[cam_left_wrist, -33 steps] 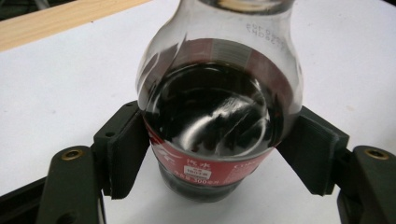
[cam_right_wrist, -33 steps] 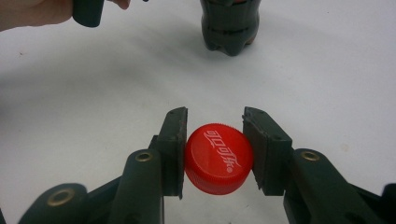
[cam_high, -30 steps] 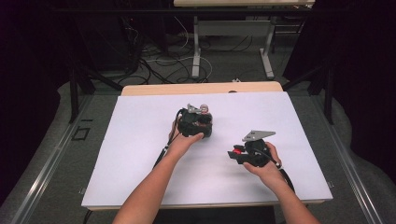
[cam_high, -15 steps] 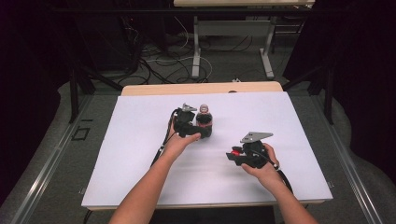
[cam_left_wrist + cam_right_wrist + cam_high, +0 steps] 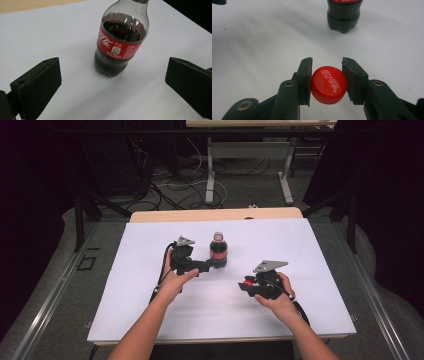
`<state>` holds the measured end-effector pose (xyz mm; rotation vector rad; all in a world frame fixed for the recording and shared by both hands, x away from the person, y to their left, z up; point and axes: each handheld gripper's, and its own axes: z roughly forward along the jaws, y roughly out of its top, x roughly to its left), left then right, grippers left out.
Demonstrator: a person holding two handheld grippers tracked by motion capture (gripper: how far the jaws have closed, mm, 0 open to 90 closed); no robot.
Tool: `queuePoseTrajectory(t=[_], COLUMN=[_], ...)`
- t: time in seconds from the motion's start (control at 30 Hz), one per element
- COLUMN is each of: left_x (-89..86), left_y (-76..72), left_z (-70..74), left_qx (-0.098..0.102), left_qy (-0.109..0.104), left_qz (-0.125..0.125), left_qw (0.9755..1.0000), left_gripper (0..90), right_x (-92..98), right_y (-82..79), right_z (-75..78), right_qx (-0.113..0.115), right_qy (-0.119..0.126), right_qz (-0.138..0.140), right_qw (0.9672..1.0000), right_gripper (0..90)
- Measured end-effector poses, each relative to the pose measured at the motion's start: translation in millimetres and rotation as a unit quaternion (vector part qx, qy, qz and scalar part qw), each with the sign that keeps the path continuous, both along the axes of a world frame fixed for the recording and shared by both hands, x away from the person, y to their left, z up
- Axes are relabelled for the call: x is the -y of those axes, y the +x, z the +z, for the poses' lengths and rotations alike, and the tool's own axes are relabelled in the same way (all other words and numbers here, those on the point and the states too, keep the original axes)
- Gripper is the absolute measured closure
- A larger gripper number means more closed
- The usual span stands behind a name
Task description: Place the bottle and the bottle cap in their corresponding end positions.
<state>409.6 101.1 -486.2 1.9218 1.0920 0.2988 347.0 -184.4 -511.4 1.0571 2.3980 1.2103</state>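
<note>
Standing upright, cola bottle (image 5: 120, 42) seemingly half full, uncapped, red cap (image 5: 329, 85) in right claw (image 5: 326, 81)

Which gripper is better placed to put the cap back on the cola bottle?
Right. The right gripper is shut on the red cap, so it likely only needs to carry it over. The left gripper is open near the upright bottle, better placed to steady it.
</note>
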Motion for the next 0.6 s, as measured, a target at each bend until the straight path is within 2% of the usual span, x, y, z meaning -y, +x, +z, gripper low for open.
queuePoseTrajectory(t=[0.07,0.13,0.17,0.23,0.27,0.3,0.4,0.43,0.53,0.6], left_x=[-4.9,-8.7,-10.5,-13.8,-15.1,-17.0,-22.3,-24.5,-30.7,-35.1], left_y=[-5.0,-9.5,-11.6,-16.5,-18.5,-20.9,-27.3,-29.5,-35.5,-38.7], left_z=[2.1,4.0,4.3,5.6,6.0,6.0,5.4,5.3,3.4,1.8], left_qx=[0.008,0.004,0.007,0.010,0.011,0.013,0.019,0.017,0.020,0.023], left_qy=[-0.002,-0.005,-0.008,0.004,-0.001,-0.005,-0.003,-0.001,0.002,0.001], left_qz=[0.004,0.008,0.010,0.010,0.012,0.014,0.015,0.013,0.015,0.015], left_qw=[1.0000,0.9999,0.9999,0.9999,0.9999,0.9998,0.9997,0.9998,0.9997,0.9996], left_gripper=[0.6,0.6,0.6,0.6,0.6,0.6,0.6,0.6,0.6,0.6], right_x=[-1.9,-3.0,-4.1,-5.7,-6.6,-7.6,-10.5,-11.0,-13.8,-16.0], right_y=[0.8,1.3,2.2,2.4,3.0,2.6,3.6,3.3,5.7,6.9], right_z=[-0.1,0.9,-0.3,0.5,-0.2,0.6,0.7,1.9,0.8,0.5], right_qx=[0.002,-0.005,0.003,-0.001,0.005,-0.002,0.004,-0.002,0.010,0.009], right_qy=[0.000,-0.004,0.000,-0.001,0.001,0.001,0.010,0.006,0.007,0.010], right_qz=[0.001,0.004,0.004,0.006,0.006,0.004,0.004,0.005,0.010,0.008], right_qw=[1.0000,1.0000,1.0000,1.0000,1.0000,1.0000,0.9999,1.0000,0.9999,0.9999], right_gripper=[60.4,60.3,60.4,60.4,60.3,60.4,60.3,60.3,60.4,60.4])
